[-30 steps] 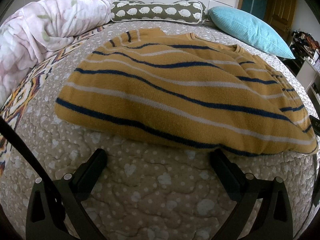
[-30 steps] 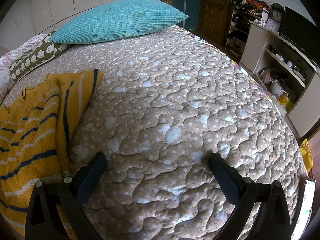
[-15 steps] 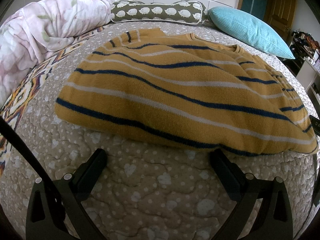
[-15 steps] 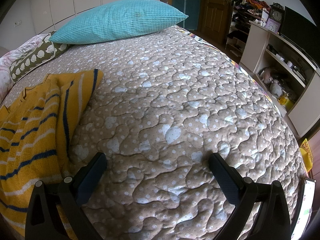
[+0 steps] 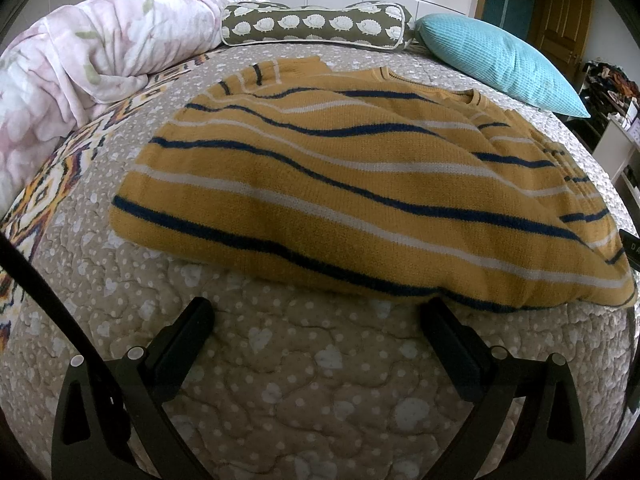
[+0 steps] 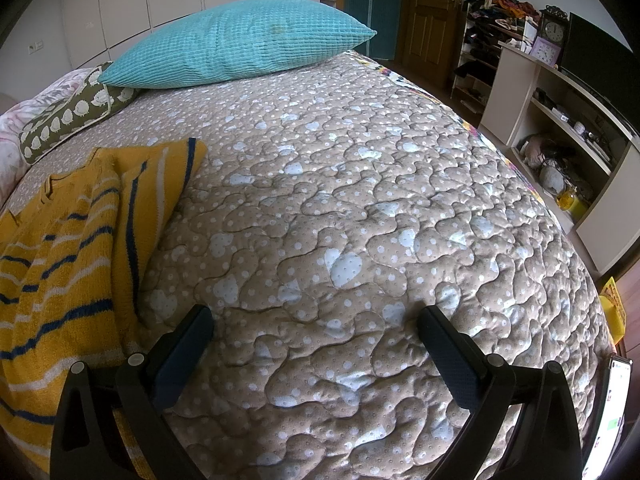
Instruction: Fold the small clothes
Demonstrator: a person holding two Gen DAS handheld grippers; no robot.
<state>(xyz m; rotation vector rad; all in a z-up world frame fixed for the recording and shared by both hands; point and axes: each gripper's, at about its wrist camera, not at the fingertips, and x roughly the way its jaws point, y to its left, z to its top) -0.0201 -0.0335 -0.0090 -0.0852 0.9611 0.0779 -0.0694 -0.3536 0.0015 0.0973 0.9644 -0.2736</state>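
Hovering both grippers, you are keeping the left gripper [image 5: 316, 320] and right gripper [image 6: 314, 328] fingers apart and empty, readying a grab at the sweater [image 5: 360, 184] hem.

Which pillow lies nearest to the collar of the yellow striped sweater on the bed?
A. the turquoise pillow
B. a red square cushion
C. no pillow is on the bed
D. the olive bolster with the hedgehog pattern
A: in the left wrist view the collar of the sweater points toward the turquoise pillow, which lies just beyond it, while the hedgehog bolster sits further toward the sleeve end.
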